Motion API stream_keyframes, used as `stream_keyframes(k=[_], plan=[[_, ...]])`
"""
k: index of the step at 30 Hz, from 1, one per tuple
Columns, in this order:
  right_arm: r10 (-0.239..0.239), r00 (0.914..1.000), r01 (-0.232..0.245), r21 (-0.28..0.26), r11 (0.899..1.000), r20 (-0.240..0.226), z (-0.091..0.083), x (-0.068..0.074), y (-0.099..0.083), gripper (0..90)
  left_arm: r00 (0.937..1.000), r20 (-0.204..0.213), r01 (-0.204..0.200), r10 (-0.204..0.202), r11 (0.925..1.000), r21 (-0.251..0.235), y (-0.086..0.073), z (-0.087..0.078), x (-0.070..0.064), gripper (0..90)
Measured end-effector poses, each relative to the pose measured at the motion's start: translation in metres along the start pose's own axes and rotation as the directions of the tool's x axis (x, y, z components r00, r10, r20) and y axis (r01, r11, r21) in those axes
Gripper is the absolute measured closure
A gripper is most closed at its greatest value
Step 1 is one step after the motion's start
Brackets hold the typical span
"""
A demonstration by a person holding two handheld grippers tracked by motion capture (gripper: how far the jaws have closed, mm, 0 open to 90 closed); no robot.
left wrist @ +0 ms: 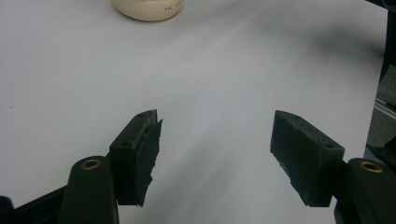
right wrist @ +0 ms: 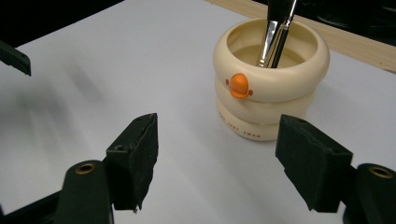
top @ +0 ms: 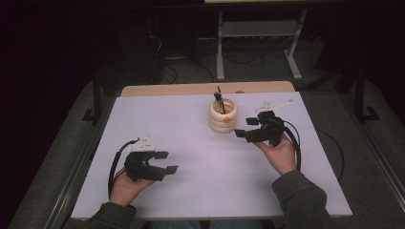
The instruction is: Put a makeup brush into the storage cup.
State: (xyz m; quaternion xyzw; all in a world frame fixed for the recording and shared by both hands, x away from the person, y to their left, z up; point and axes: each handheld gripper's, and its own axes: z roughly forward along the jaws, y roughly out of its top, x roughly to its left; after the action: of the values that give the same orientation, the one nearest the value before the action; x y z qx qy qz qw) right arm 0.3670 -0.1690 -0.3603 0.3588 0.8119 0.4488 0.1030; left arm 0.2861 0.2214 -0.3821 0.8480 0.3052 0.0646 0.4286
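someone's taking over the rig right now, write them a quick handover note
Left gripper: open, holding nothing, low over the near left part of the white table, well away from the holder.
Right gripper: open, holding nothing, just right of the cream holder and aimed at it, not touching.
Holder: upright near the far middle of the table, orange knob facing the right gripper.
Brush: standing in the holder, leaning on the rim.
Done: nothing gripped.
Left: probably grip the brush or the holder with the right gripper.
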Motion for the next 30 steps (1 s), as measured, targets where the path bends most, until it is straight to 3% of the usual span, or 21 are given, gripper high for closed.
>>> stream_keyframes(k=[10, 30], plan=[[-0.021, 0.9997, 0.021, -0.016, 1.0, 0.014, -0.01, 0.008, -0.008, 25.7, 1.0, -0.004, 0.0, 0.0, 1.0, 0.008, -0.001, 0.002, 0.001, 30.0], [-0.02, 0.9996, 0.02, -0.003, 1.0, 0.018, -0.017, 0.018, -0.029, 22.8, 0.9997, -0.023, 0.011, -0.011, 0.9999, -0.012, -0.007, -0.004, 0.003, 26.3]])
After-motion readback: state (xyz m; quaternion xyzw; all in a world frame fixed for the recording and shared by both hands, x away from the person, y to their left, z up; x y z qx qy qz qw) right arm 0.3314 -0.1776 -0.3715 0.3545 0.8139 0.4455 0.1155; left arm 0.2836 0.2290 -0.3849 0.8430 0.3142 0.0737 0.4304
